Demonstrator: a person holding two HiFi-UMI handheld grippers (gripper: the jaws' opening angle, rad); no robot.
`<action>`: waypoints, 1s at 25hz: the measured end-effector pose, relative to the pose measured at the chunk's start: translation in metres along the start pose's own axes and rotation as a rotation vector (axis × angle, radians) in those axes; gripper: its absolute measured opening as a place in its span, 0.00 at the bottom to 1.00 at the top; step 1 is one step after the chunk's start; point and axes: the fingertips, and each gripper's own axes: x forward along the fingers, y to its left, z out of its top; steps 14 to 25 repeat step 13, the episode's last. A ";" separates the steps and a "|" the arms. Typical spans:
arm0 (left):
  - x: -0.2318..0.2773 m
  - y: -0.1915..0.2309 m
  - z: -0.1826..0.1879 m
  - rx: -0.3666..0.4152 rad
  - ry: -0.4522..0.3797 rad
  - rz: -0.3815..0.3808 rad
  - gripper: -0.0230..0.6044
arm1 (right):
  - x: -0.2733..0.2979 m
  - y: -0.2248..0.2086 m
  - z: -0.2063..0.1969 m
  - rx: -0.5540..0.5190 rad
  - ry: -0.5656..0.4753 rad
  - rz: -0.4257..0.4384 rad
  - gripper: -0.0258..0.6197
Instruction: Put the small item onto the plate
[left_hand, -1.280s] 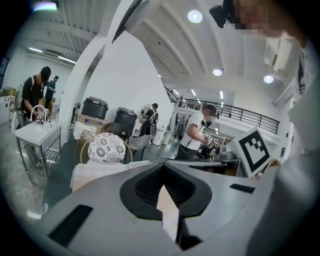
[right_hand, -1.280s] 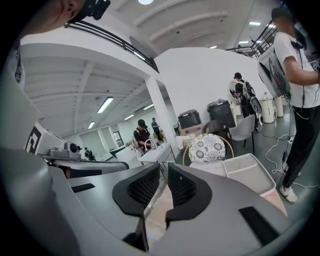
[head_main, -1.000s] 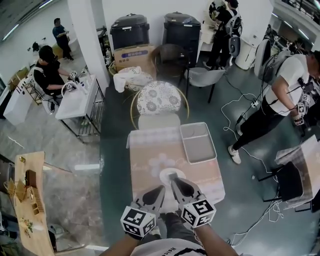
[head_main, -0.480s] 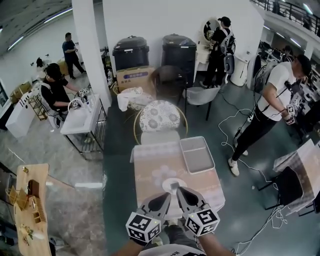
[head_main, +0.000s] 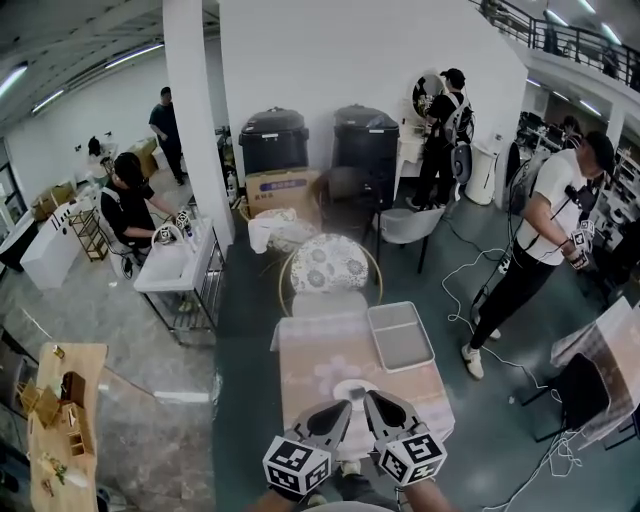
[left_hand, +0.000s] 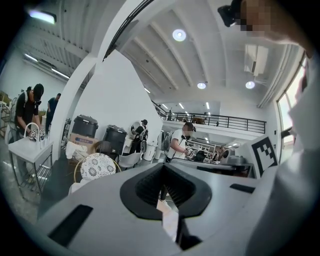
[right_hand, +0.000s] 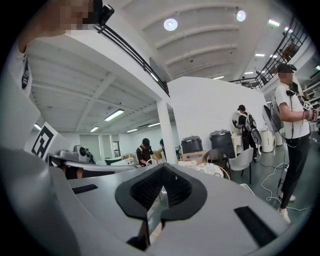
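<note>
A white plate (head_main: 345, 388) lies near the front edge of the cloth-covered table (head_main: 310, 365) in the head view. A small grey item (head_main: 357, 394) seems to rest on the plate, too small to make out. Both grippers are held close together just in front of the plate, tips toward it. My left gripper (head_main: 343, 408) (left_hand: 162, 169) has its jaws together with nothing between them. My right gripper (head_main: 369, 398) (right_hand: 162, 170) is also shut and empty. Both gripper views look out level across the room, and neither shows the plate.
A grey rectangular tray (head_main: 402, 335) sits at the table's right rear. A round patterned chair (head_main: 329, 263) stands behind the table. People stand or sit around the room, one close on the right (head_main: 555, 215). A wooden table (head_main: 60, 420) is at far left.
The head view has tilted up, so the table and plate now sit lower in the picture. Both grippers have drawn back toward me and stay side by side.
</note>
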 end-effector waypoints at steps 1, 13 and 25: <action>-0.002 -0.001 0.000 0.001 -0.003 0.001 0.05 | -0.001 0.001 0.001 -0.003 -0.001 0.000 0.06; -0.022 0.000 -0.003 0.005 -0.016 0.013 0.05 | -0.006 0.018 -0.006 -0.013 0.001 0.008 0.06; -0.022 0.000 -0.003 0.005 -0.016 0.013 0.05 | -0.006 0.018 -0.006 -0.013 0.001 0.008 0.06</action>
